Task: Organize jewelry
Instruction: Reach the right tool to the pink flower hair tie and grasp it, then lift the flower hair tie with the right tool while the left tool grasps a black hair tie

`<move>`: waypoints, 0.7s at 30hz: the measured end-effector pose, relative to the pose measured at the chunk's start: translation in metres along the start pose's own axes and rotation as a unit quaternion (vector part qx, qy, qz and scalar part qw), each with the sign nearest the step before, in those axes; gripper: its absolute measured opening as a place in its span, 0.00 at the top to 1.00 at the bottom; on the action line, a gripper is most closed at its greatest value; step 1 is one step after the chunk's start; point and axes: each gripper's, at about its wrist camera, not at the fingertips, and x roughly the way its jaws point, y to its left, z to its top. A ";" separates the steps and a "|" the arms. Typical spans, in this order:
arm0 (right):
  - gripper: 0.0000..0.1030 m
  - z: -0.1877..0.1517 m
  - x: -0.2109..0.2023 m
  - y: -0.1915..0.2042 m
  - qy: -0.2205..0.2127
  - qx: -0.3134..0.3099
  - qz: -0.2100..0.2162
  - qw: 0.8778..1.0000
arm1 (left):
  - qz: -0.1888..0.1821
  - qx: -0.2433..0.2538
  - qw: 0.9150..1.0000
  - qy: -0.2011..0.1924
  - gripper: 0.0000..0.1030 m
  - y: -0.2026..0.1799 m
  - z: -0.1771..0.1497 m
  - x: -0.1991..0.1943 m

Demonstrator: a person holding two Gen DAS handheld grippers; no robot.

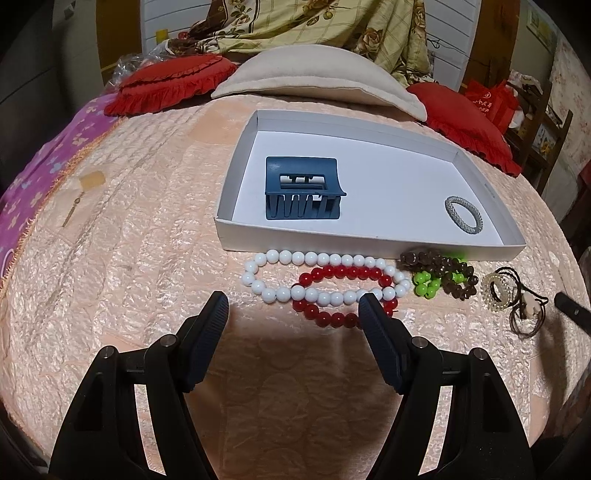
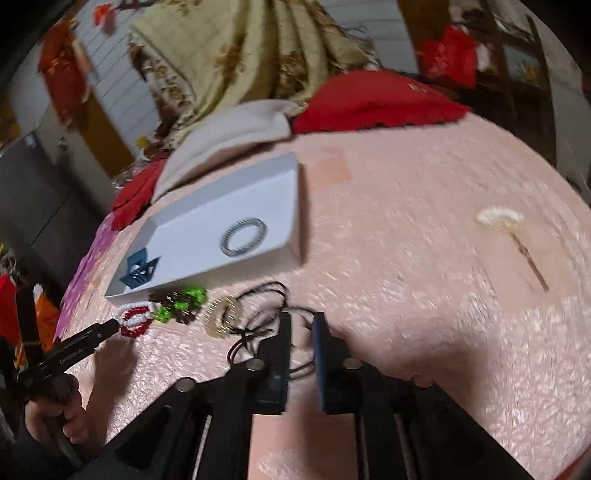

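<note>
A white shallow box (image 1: 369,242) (image 2: 288,206) lies on the pink bedspread and holds a blue claw clip (image 1: 303,192) (image 2: 140,271) and a silver beaded ring (image 1: 464,214) (image 2: 243,236). In front of it lie a white bead bracelet (image 1: 325,258), a red bead bracelet (image 1: 332,317), a brown-and-green bead string (image 1: 443,275) (image 2: 181,302), a pale coil hair tie (image 1: 498,291) (image 2: 221,317) and a dark cord necklace (image 1: 524,317) (image 2: 258,295). My left gripper (image 1: 293,306) (image 2: 105,328) is open just short of the bracelets. My right gripper (image 2: 302,319) stands narrowly open over the cord, and a strand crosses the gap.
Red frilled cushions (image 1: 173,81) (image 1: 469,122) and a beige pillow (image 1: 314,77) lie behind the box, with a floral blanket (image 1: 332,29) beyond. A small stick with a pale block (image 1: 88,182) lies at left. A pale fan-headed pin (image 2: 506,221) lies at right. A hand (image 2: 55,417) holds the left gripper.
</note>
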 end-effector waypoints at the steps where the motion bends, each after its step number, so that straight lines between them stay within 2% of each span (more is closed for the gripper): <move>1: 0.85 -0.001 0.002 -0.004 0.008 0.008 -0.009 1.000 | 0.000 0.000 1.000 -0.001 0.29 0.000 0.000 0.000; 4: 0.84 -0.004 -0.002 -0.013 0.006 0.019 -0.020 1.000 | 0.000 0.001 1.000 0.000 0.29 0.000 0.000 0.000; 8: 0.81 -0.005 -0.005 -0.015 0.006 0.018 -0.008 1.000 | -0.001 0.001 1.000 0.000 0.29 -0.001 0.000 0.000; 12: 0.81 -0.006 -0.001 0.015 0.000 -0.059 0.017 0.998 | -0.003 0.002 1.000 0.001 0.29 -0.005 0.000 0.000; 14: 0.78 -0.008 0.007 0.037 0.001 -0.125 -0.007 0.992 | -0.004 0.005 1.000 0.001 0.29 -0.007 -0.001 0.000; 16: 0.68 -0.011 0.019 0.046 0.013 -0.157 -0.035 0.987 | -0.004 0.007 1.000 0.002 0.29 -0.008 -0.002 0.000; 18: 0.68 -0.012 0.029 0.047 0.020 -0.174 -0.072 0.982 | -0.004 0.007 1.000 0.002 0.29 -0.007 -0.002 0.001; 19: 0.67 -0.012 0.032 0.046 0.025 -0.174 -0.075 0.982 | -0.004 0.006 1.000 0.003 0.29 -0.006 -0.002 0.001; 21: 0.67 -0.011 0.035 0.042 0.034 -0.157 -0.054 0.985 | -0.004 0.002 1.000 0.003 0.29 -0.005 -0.002 0.001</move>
